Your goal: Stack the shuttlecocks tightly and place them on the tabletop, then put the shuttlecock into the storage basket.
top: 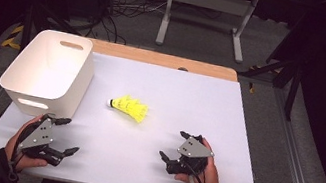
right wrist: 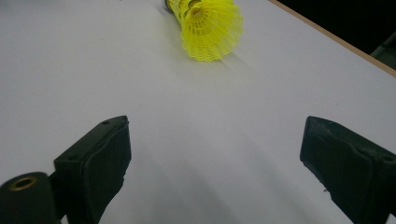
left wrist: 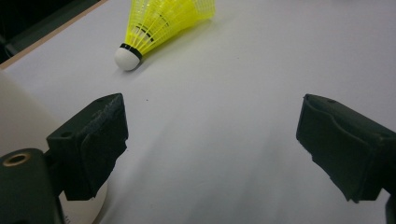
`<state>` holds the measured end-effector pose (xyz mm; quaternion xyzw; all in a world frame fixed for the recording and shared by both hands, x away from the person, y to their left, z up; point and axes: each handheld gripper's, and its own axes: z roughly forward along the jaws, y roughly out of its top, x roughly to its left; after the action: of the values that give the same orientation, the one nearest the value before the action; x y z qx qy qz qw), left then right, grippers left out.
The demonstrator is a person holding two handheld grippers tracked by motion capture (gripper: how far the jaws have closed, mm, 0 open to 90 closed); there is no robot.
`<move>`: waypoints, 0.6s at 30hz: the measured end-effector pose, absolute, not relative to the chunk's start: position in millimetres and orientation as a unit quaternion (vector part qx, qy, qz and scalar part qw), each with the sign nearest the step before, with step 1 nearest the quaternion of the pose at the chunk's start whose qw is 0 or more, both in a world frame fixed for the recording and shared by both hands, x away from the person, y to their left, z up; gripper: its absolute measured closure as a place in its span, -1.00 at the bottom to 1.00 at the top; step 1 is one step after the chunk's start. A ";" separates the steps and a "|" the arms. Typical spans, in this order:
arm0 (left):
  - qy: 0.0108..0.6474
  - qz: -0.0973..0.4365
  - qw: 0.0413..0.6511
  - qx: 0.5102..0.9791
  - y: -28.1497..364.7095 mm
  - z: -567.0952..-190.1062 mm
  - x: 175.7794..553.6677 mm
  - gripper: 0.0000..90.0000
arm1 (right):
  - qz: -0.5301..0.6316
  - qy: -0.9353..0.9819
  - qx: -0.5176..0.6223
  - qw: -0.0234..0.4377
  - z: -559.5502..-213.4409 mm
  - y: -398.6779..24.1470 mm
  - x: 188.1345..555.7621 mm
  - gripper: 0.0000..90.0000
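Near the middle of the high view, a little left of centre, a yellow shuttlecock (top: 128, 108) lies on its side on the white table (top: 189, 106), its white cork tip pointing toward the left of the frame and its skirt flaring to the right. A white bin (top: 47, 71) stands at the upper left of the table, well apart from the shuttlecock. The left hand-held gripper (top: 63, 135) sits at the lower left of the frame, just in front of the bin, and the right hand-held gripper (top: 180, 148) sits at the lower right; both rest low over the table with jaws spread wide and nothing between them. In the left gripper view the shuttlecock (left wrist: 159, 25) shows at the upper left, cork end nearer the camera, with bare table between it and the jaws; in the right gripper view it (right wrist: 205, 25) shows at the top centre, the open skirt facing the camera. This looks like the very start of a pick-up: neither gripper has begun to close in. The likely next move is for one gripper to travel forward to the shuttlecock, line its jaws across the narrow part near the cork or across the skirt, and close gently, since the mesh skirt would probably deform under a hard squeeze. The bin seems the probable place to drop it.
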<state>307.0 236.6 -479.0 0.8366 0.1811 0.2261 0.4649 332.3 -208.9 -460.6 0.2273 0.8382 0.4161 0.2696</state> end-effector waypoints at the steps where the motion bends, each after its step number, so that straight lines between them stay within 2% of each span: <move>1: 0.180 0.227 0.464 0.837 236.8 -478.9 306.9 -0.78 | 0.417 0.839 0.226 0.265 -460.4 -207.8 333.2 -0.75; 5: 0.181 0.228 0.462 0.838 236.4 -478.6 305.8 -0.78 | 0.416 0.844 0.227 0.253 -459.4 -203.1 336.1 -0.65; 18: 0.179 0.230 0.459 0.839 235.9 -478.3 304.7 -0.78 | 0.426 0.851 0.238 0.197 -453.8 -167.0 370.6 -0.64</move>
<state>304.7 235.9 -478.3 0.8393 0.1786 0.2295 0.4594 370.6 -167.0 -453.8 0.2377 0.8507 0.4255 0.1971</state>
